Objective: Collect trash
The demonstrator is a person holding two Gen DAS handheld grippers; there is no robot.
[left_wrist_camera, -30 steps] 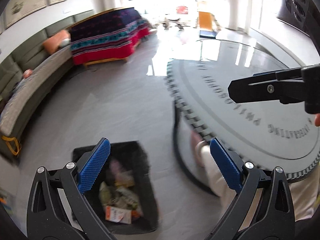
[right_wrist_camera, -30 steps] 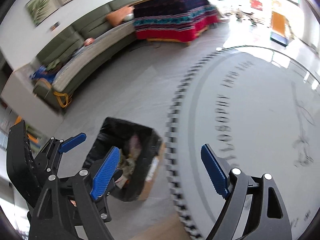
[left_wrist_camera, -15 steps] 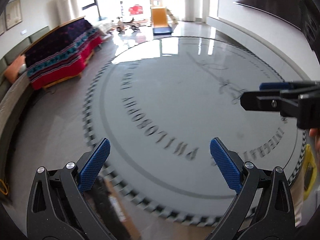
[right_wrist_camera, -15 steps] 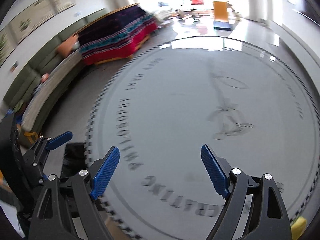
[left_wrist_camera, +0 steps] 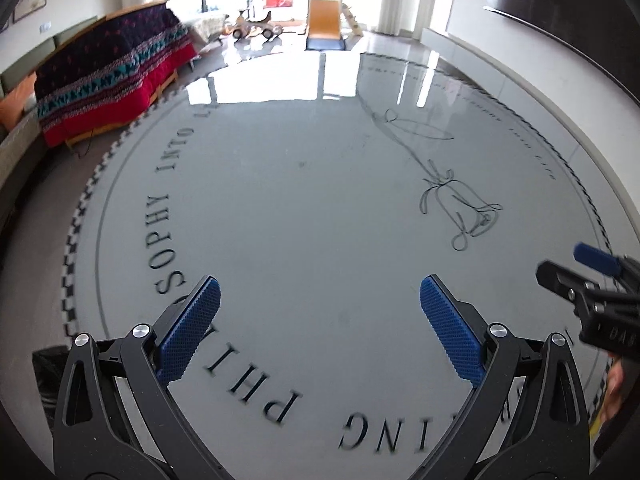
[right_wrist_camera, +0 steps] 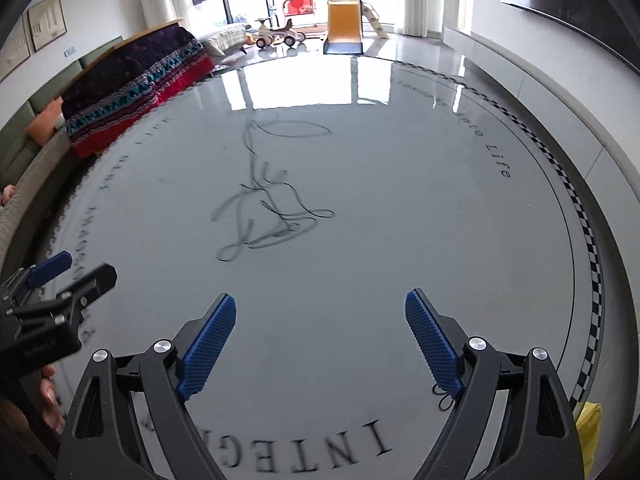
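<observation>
Left gripper (left_wrist_camera: 320, 312): black forked arms, silver screw heads, blue cross-hatched pads. Right gripper (right_wrist_camera: 320, 328): same build. White lettering on each housing, too blurred to read. Fingertips (right_wrist_camera: 50, 396) below left housing.

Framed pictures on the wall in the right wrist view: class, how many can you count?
2. One framed picture hangs on the left wall above the sofa; the other hangs just left of it, partly cut off by the lens edge. More may be out of view.
</observation>
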